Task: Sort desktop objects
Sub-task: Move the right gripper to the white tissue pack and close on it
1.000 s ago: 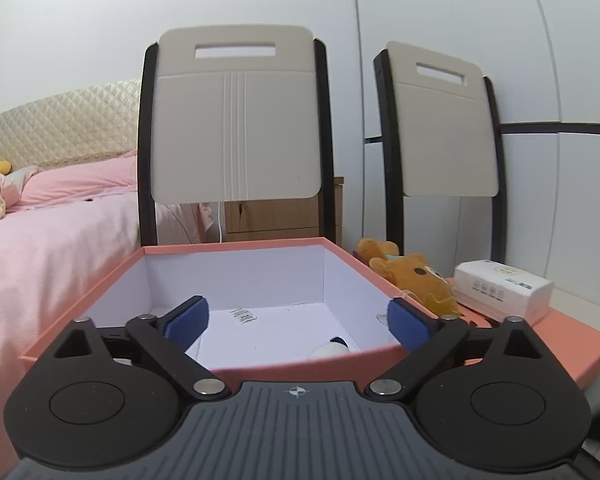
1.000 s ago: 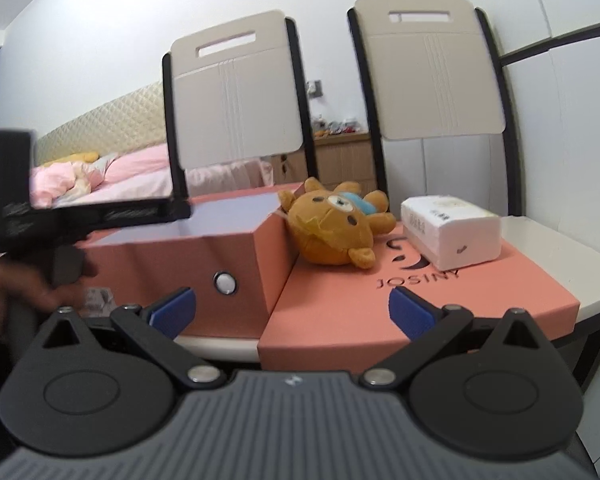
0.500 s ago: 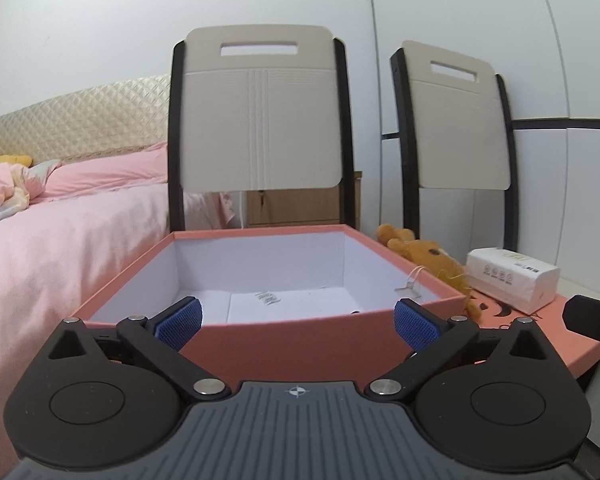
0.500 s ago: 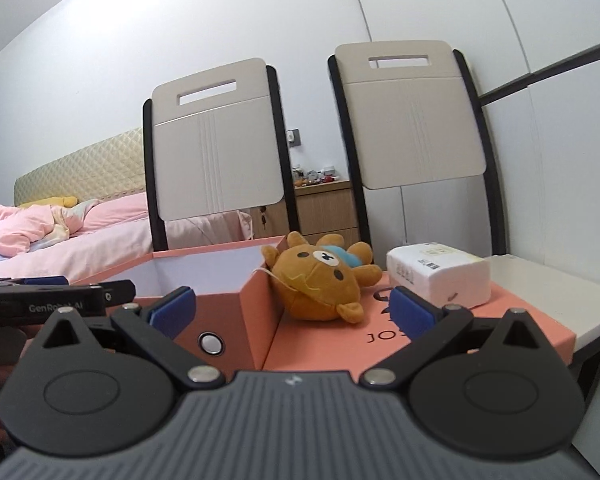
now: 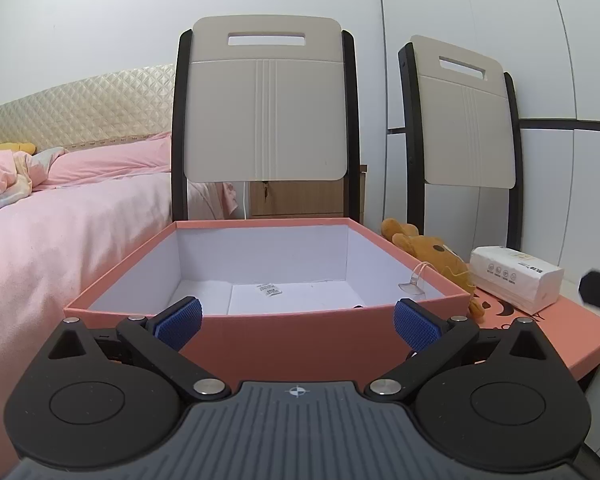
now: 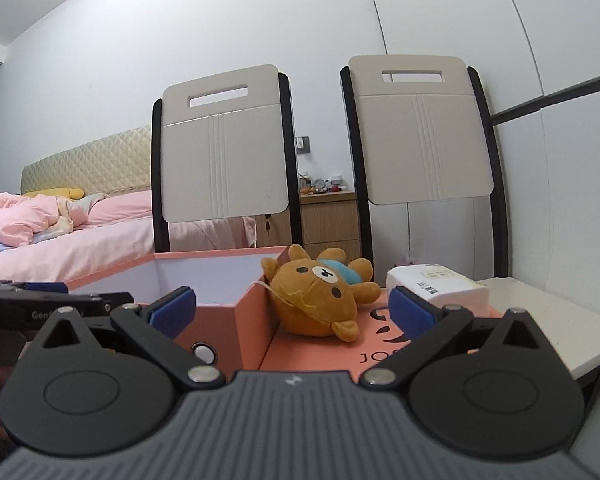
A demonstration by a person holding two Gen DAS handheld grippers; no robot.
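The left tongs [image 5: 296, 322] are spread wide and hold nothing, just in front of the open pink box [image 5: 284, 334]; inside it lie a small white packet [image 5: 269, 291] with print too tiny to read and a clear plastic hook [image 5: 414, 282]. The right tongs [image 6: 292, 306] are wide and empty too; past them the brown teddy bear [image 6: 318, 300] leans on the box corner, on the pink lid [image 6: 364, 354] with the letters "JOS" showing; the white tissue pack [image 6: 436, 286] sits beside the bear, on the lid by the white tabletop [image 6: 540, 320].

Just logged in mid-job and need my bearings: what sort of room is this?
Most likely a bedroom: a bed with pink bedding and a padded headboard, and a wooden nightstand behind two chairs.
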